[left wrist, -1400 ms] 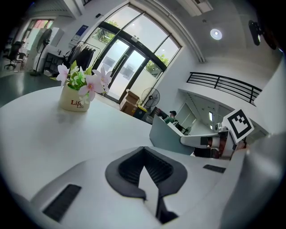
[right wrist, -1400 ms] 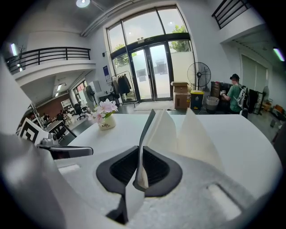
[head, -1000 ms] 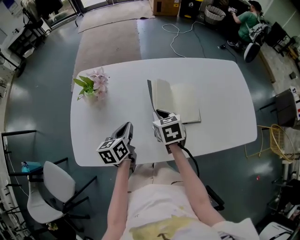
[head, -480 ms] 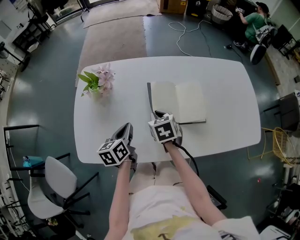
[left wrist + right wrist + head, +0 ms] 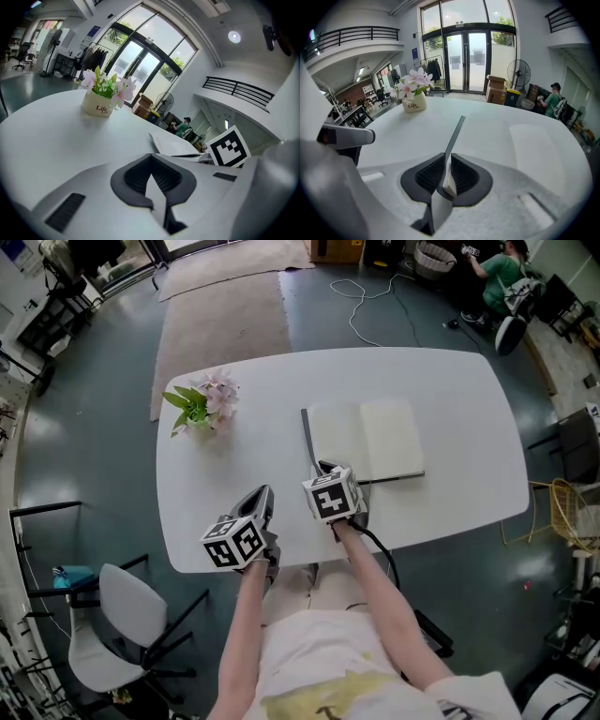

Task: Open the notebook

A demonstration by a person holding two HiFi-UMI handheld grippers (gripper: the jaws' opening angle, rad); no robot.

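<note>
The notebook (image 5: pixel 375 439) lies open on the white table (image 5: pixel 450 381), pale pages up. Its dark left cover (image 5: pixel 306 432) stands nearly on edge. My right gripper (image 5: pixel 323 468) is shut on that cover's near corner. In the right gripper view the cover (image 5: pixel 454 136) runs edge-on between the pads of the right gripper (image 5: pixel 447 180), with the pages (image 5: pixel 539 150) to its right. My left gripper (image 5: pixel 265 495) hovers over the table's near edge, left of the notebook, shut with nothing in it. In the left gripper view, past the left gripper (image 5: pixel 152 185), the notebook (image 5: pixel 171 145) lies ahead.
A small pot of pink flowers (image 5: pixel 208 401) stands at the table's far left, also in view as the pot (image 5: pixel 101 93) and the pot (image 5: pixel 414 91). A white chair (image 5: pixel 122 615) is at the near left. A person (image 5: pixel 497 273) sits far off on the floor.
My right gripper has come down a little with the cover still in its grip. The left gripper has drifted slightly over the table's near edge.
</note>
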